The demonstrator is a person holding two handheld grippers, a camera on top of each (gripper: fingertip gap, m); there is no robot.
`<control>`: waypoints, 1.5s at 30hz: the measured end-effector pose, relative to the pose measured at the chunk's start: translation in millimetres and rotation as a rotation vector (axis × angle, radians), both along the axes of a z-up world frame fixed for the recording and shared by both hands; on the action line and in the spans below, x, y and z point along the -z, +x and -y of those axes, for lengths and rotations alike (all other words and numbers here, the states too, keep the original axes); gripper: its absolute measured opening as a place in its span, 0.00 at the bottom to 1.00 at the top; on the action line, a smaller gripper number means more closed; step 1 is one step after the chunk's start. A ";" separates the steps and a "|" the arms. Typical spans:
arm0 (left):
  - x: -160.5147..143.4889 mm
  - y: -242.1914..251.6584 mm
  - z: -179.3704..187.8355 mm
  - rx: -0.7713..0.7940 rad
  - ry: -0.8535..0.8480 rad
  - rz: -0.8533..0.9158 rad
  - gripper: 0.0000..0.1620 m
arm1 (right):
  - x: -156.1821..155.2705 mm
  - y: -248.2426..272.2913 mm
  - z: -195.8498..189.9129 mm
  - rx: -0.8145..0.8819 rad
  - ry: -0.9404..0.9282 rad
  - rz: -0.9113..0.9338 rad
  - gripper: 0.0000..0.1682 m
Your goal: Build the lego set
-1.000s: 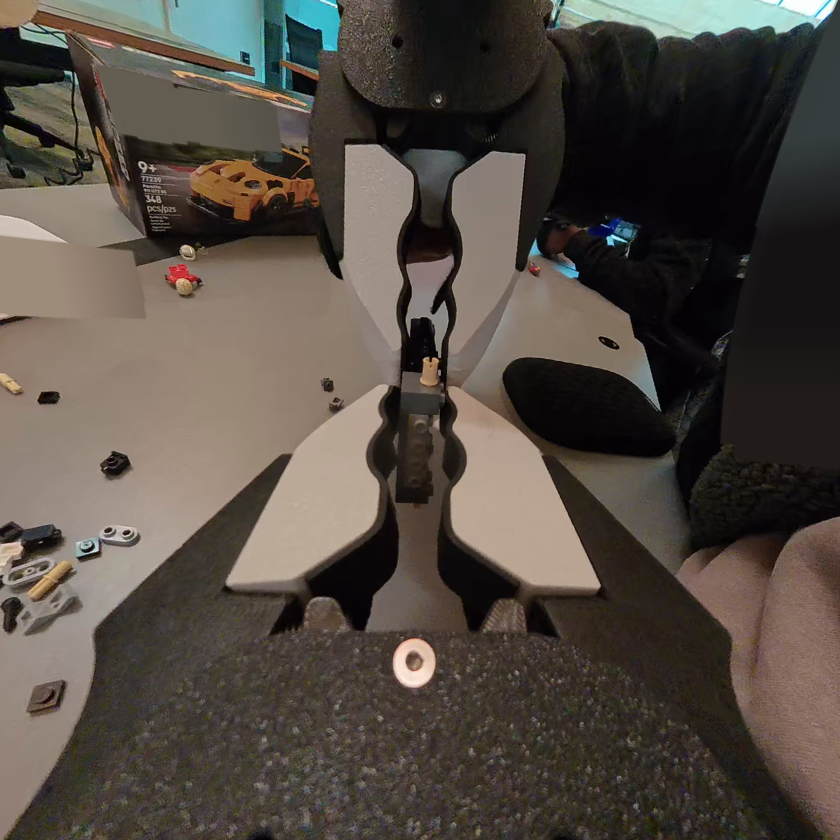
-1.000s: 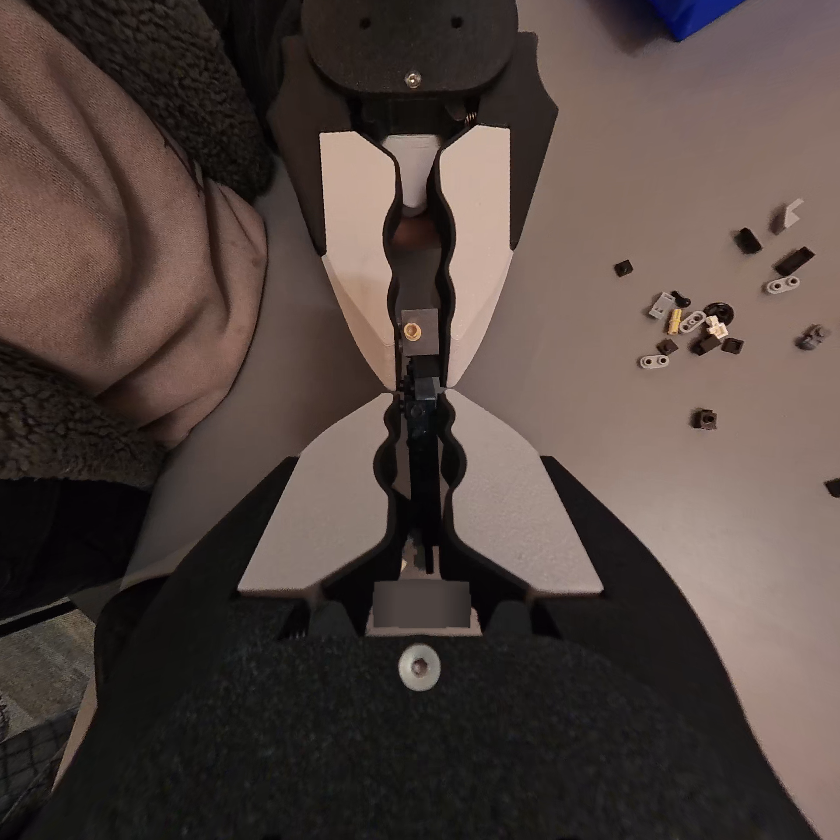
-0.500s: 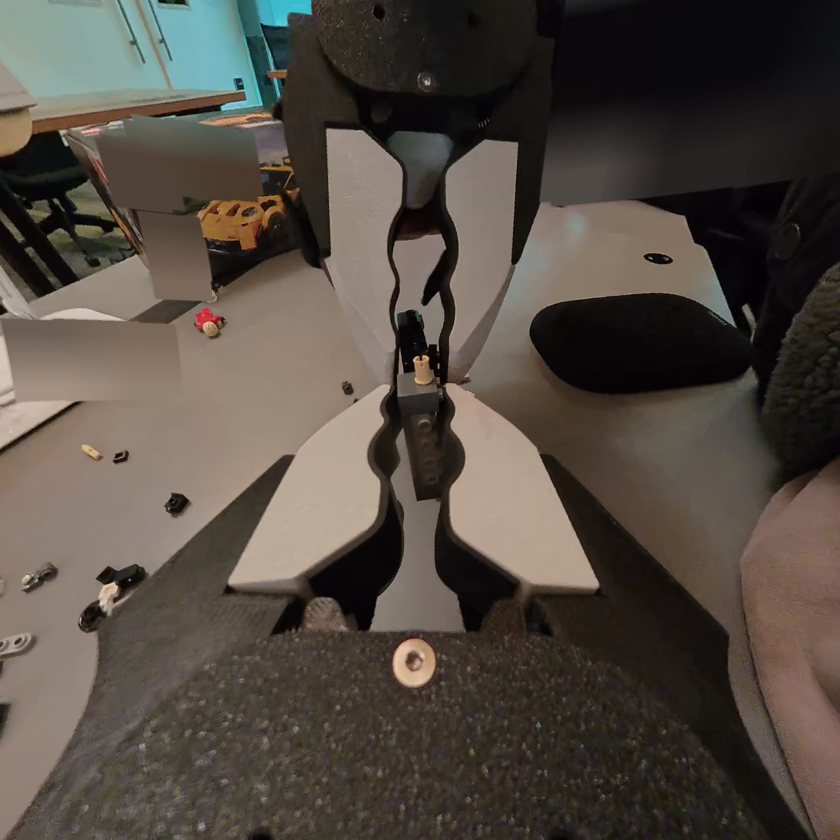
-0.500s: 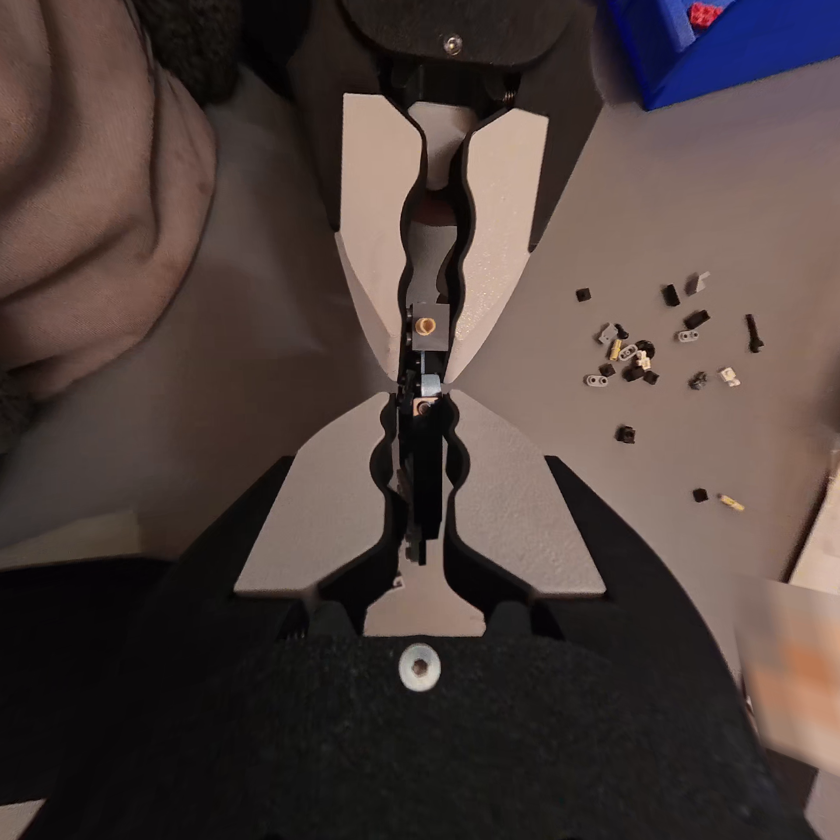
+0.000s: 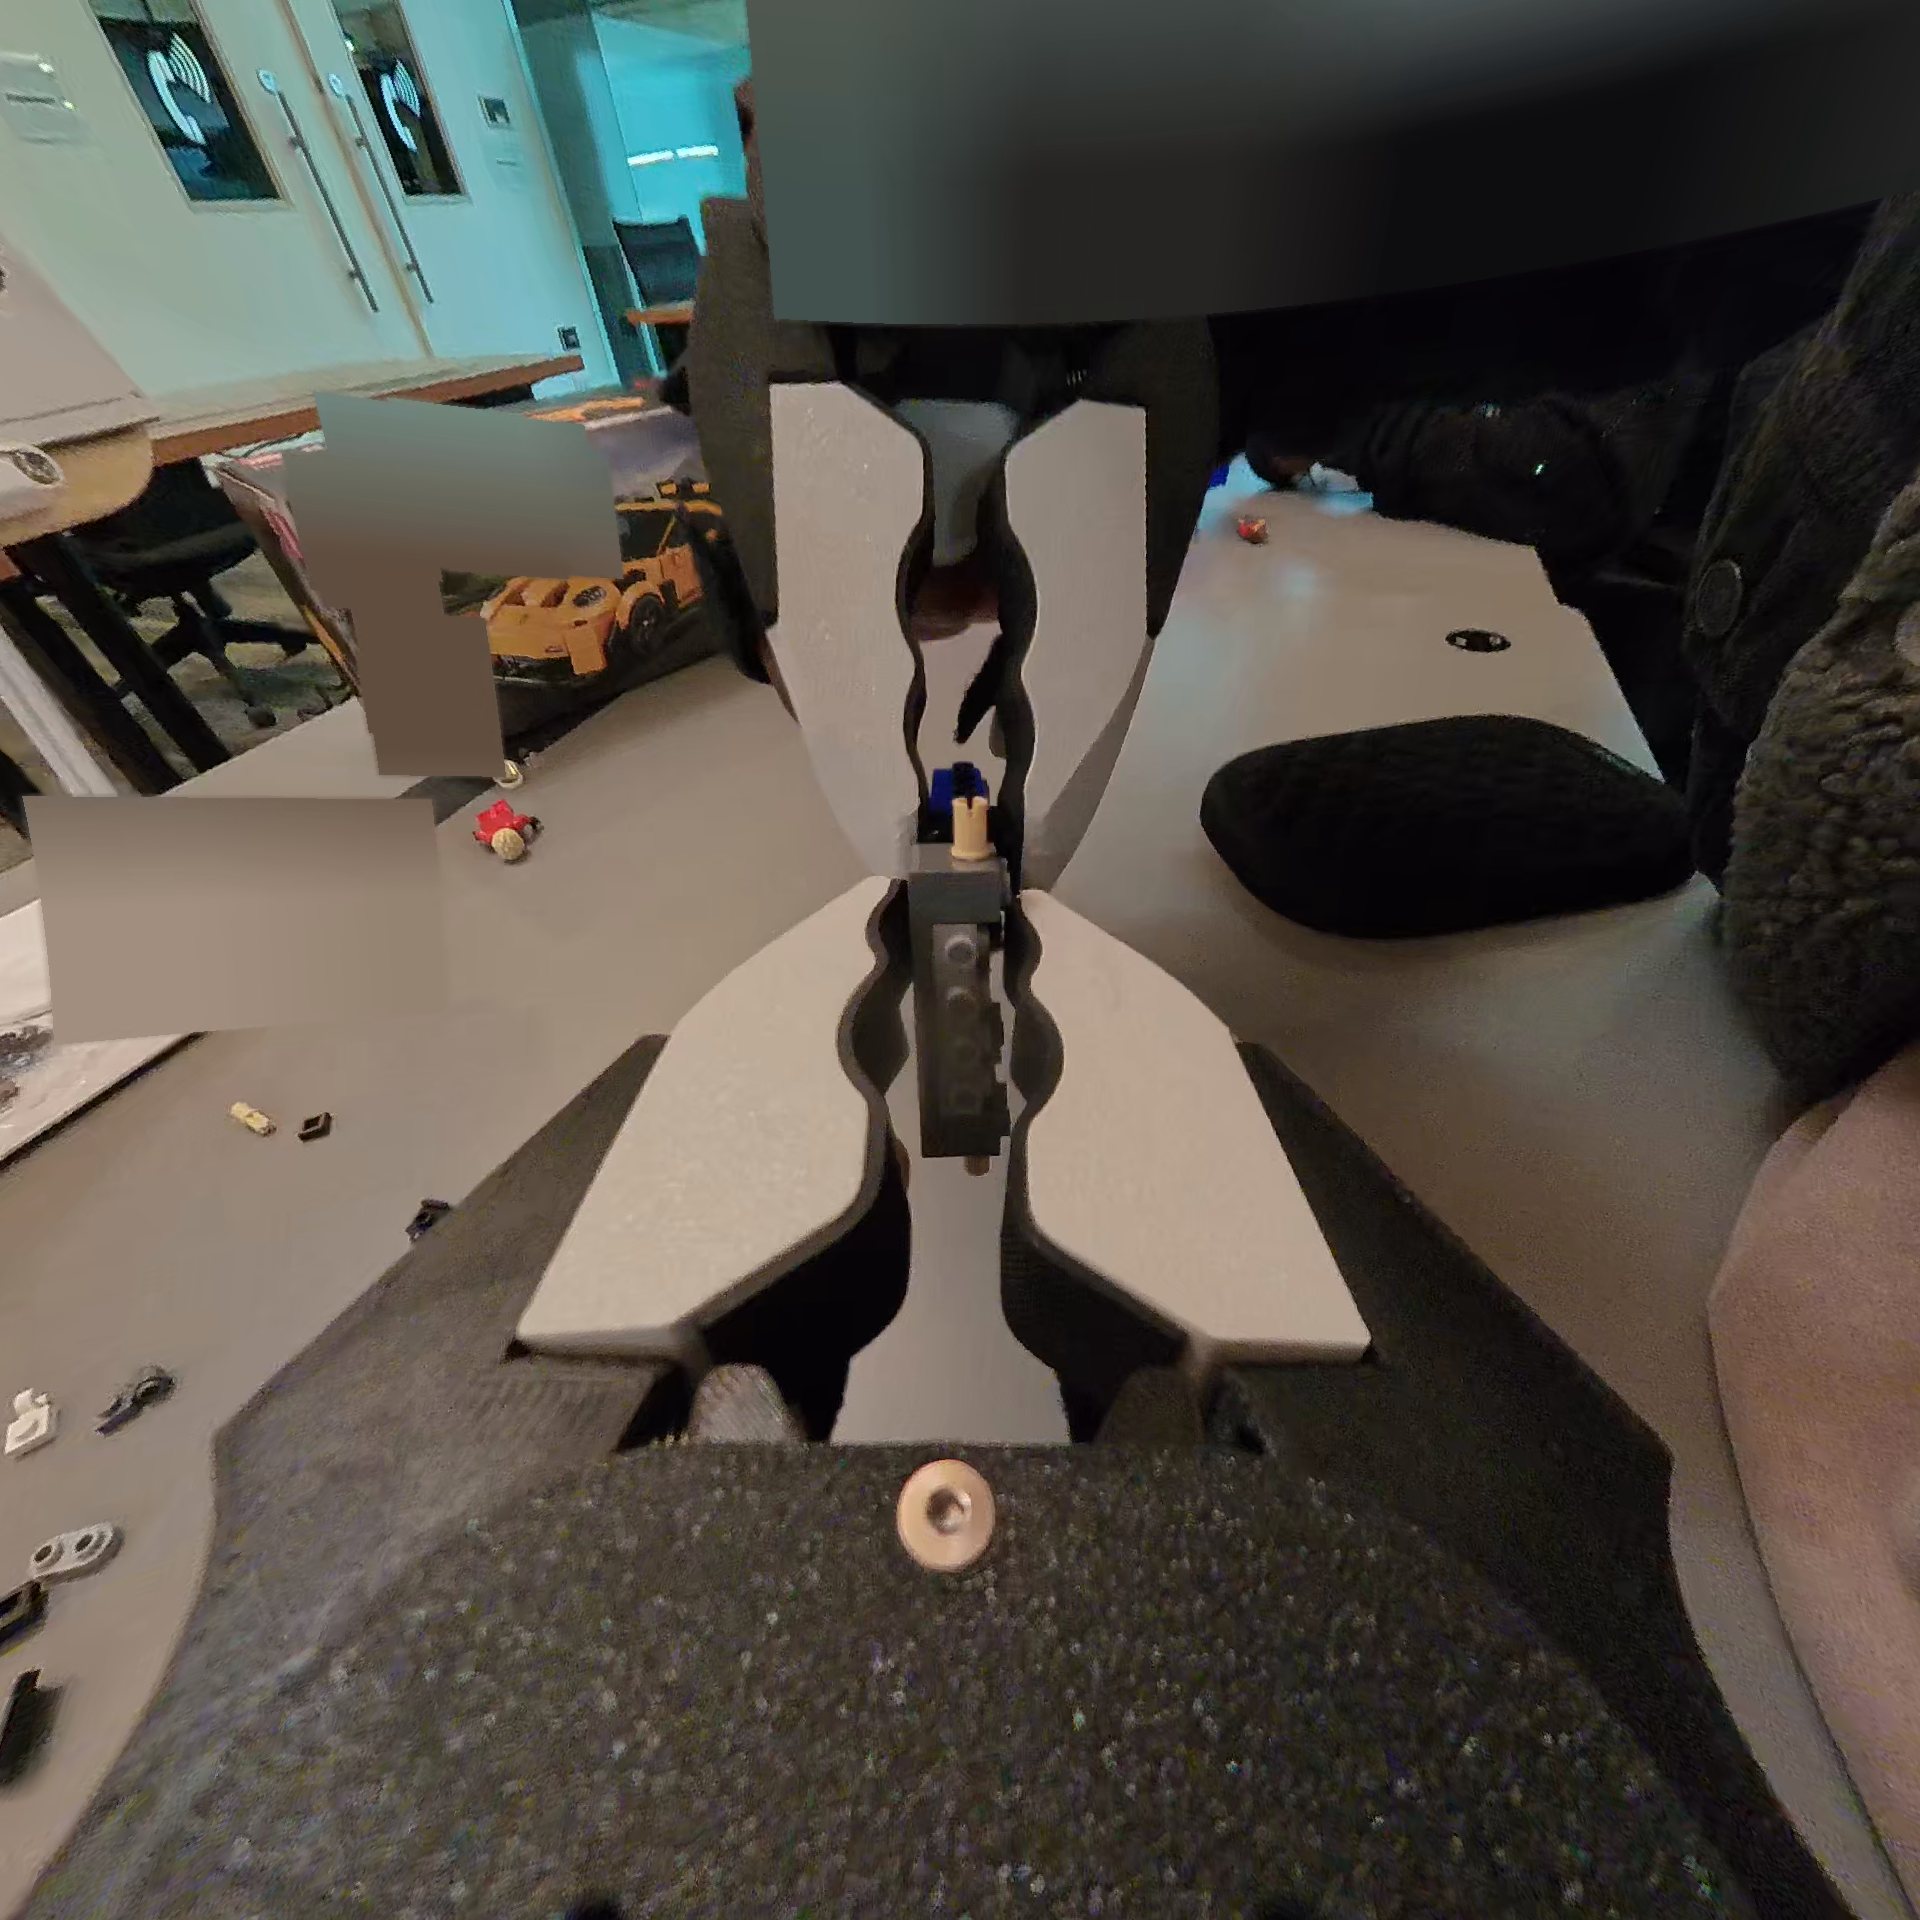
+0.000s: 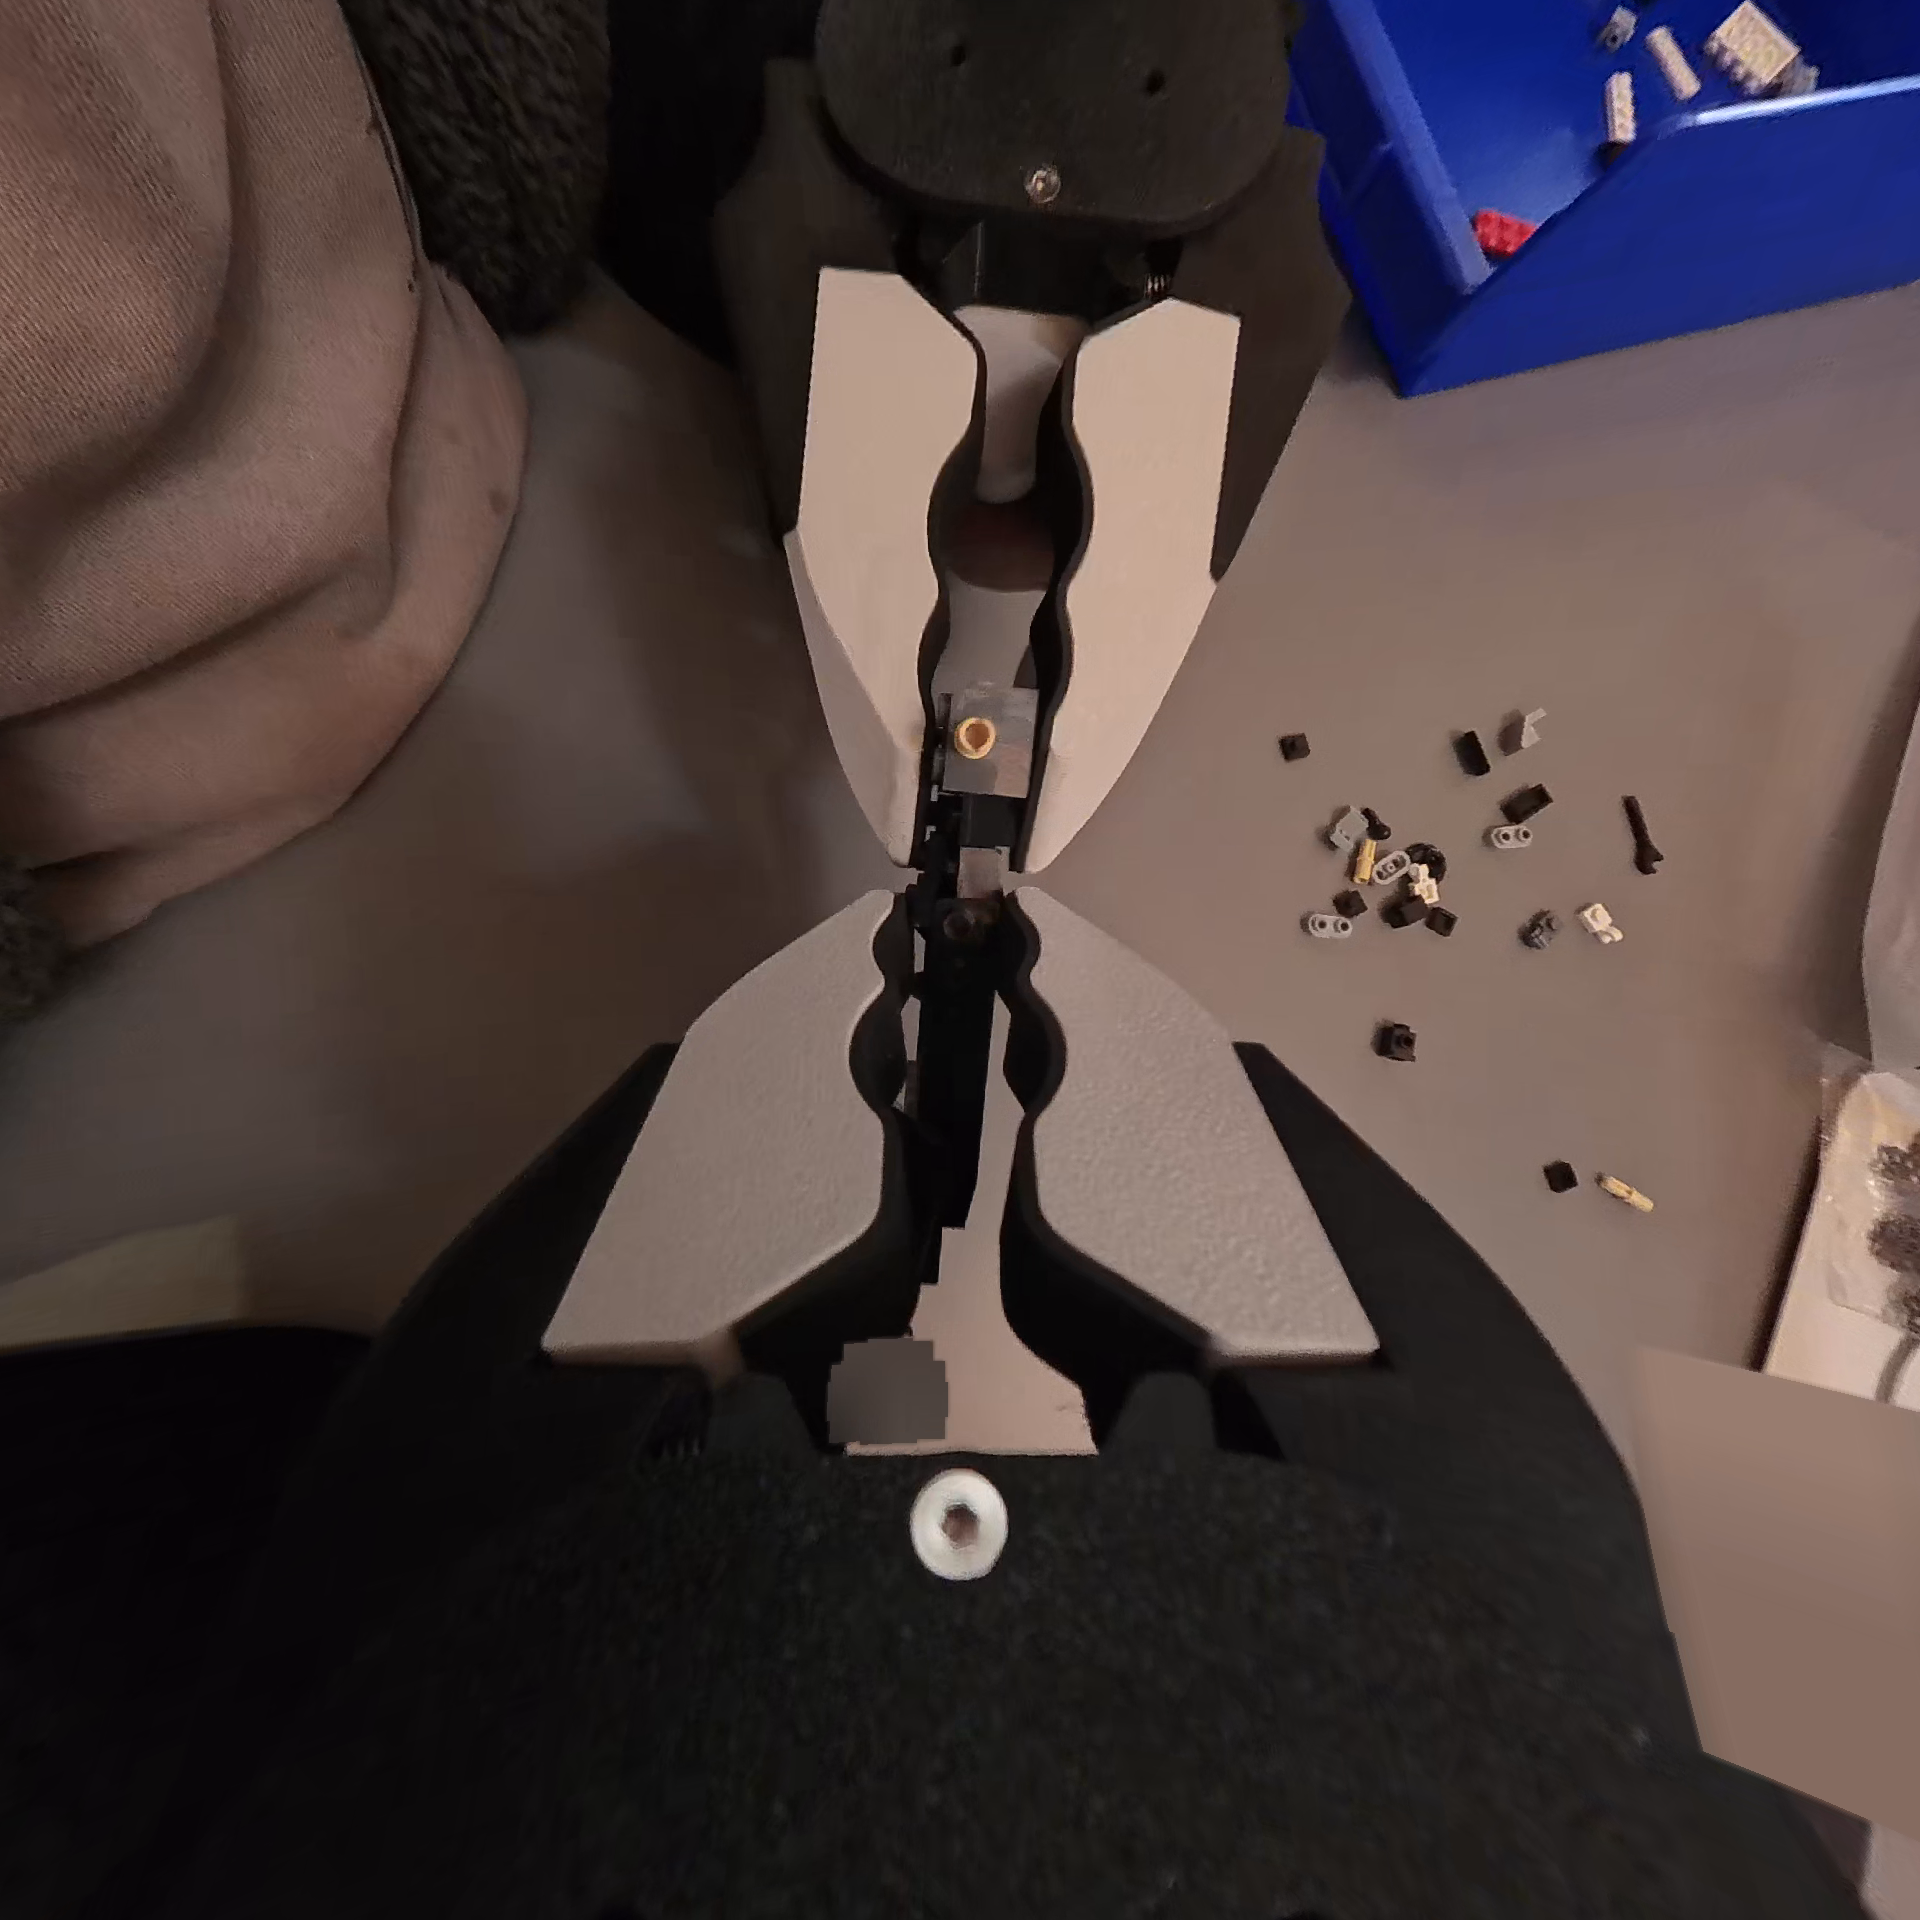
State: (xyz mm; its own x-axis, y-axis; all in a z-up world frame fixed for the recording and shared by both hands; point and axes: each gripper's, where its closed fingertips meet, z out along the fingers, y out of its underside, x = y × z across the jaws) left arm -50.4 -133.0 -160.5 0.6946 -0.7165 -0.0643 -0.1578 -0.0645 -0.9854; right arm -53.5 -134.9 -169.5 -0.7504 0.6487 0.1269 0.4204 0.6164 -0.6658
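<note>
My left claw (image 5: 954,894) grips a dark grey brick (image 5: 961,1023) with a tan pin (image 5: 968,828), tip to tip with my right claw (image 6: 961,894), clamped on a black sub-assembly (image 6: 951,1049). Early going, I judge: loose pieces (image 6: 1403,883) litter the grey surface (image 6: 1299,1091), set box (image 5: 582,603) behind, blue bin (image 6: 1558,260) far right.

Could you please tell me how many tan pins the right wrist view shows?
3 tan pins: one plugged into the held grey brick, one in the loose pile, one alone nearer the camera. The pile may hide more.
</note>
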 end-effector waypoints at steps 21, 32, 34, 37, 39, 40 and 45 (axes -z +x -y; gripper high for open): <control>-1.7 0.1 -2.7 0.040 -0.124 0.232 0.09 | -4.1 -2.4 0.7 0.213 -0.521 0.012 0.11; 6.3 2.3 -3.9 0.129 -0.294 0.402 0.10 | 5.9 1.0 0.9 0.205 -0.617 0.034 0.08; 9.6 1.4 -5.4 0.110 -0.302 0.384 0.09 | 9.2 0.1 -0.5 0.213 -0.614 0.044 0.08; 11.4 -0.6 -7.0 0.099 -0.340 0.405 0.09 | 10.8 -1.9 -2.0 0.227 -0.608 0.051 0.08; 12.0 -1.9 -7.5 0.096 -0.354 0.418 0.09 | 11.5 -3.3 -2.7 0.237 -0.596 0.055 0.08; 11.9 -2.4 -7.6 0.095 -0.353 0.420 0.09 | 11.3 -3.7 -2.8 0.241 -0.594 0.057 0.08; 10.1 -3.7 -7.1 0.099 -0.356 0.436 0.09 | 10.0 -5.0 -2.3 0.246 -0.578 0.065 0.08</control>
